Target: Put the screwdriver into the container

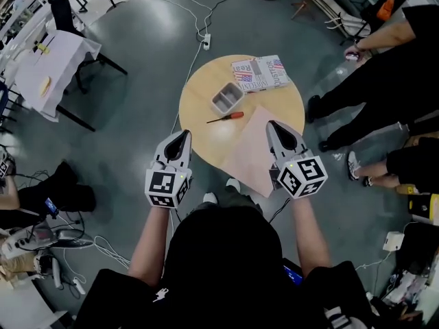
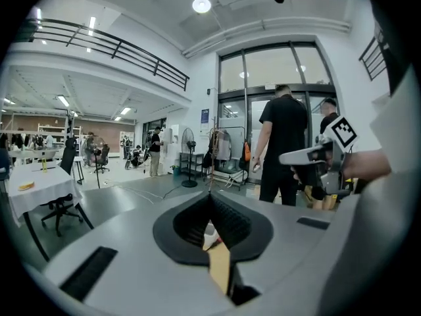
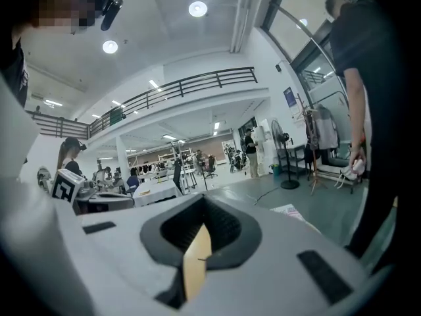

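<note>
A screwdriver (image 1: pixel 226 117) with an orange handle and a dark shaft lies on the round wooden table (image 1: pixel 199 132), just in front of a small grey rectangular container (image 1: pixel 227 98) that looks empty. Both grippers hover at the table's near edge, short of the screwdriver and apart from it. My left gripper (image 1: pixel 184 136) is at the left and my right gripper (image 1: pixel 272 125) at the right. In the left gripper view the left gripper (image 2: pixel 210 195) is shut on nothing. In the right gripper view the right gripper (image 3: pixel 202 199) is also shut and empty. Both gripper views look out over the room, not at the table.
A printed paper packet (image 1: pixel 260 72) lies at the table's far side. A pale pink sheet (image 1: pixel 250 153) covers the near right part and hangs over the edge. People stand to the right (image 1: pixel 384 88). Cables (image 1: pixel 195 26) cross the floor beyond the table. A white-covered table (image 1: pixel 48 67) stands at the far left.
</note>
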### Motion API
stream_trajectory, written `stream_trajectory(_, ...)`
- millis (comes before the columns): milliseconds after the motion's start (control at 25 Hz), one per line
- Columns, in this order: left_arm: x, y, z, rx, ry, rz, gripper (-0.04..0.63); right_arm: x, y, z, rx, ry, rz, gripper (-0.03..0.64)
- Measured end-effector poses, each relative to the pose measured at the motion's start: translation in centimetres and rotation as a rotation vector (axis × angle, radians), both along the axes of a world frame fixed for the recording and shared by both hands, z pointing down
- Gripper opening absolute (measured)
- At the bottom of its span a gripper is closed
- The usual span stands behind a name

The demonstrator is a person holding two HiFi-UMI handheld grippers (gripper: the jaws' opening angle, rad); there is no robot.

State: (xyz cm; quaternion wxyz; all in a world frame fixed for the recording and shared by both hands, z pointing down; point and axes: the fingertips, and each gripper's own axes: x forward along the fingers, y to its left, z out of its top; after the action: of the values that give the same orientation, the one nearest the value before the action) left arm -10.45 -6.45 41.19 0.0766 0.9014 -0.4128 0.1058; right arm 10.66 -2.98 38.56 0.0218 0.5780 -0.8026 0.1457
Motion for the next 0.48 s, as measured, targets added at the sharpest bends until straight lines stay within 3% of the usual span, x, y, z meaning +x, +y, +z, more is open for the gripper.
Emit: stream_trajectory(480,7.0,-2.8,4.2,-0.06,-0.104,0.018,0.003,2.5,-4.4,10.3,-0.129,0.024,-0.133,0.002)
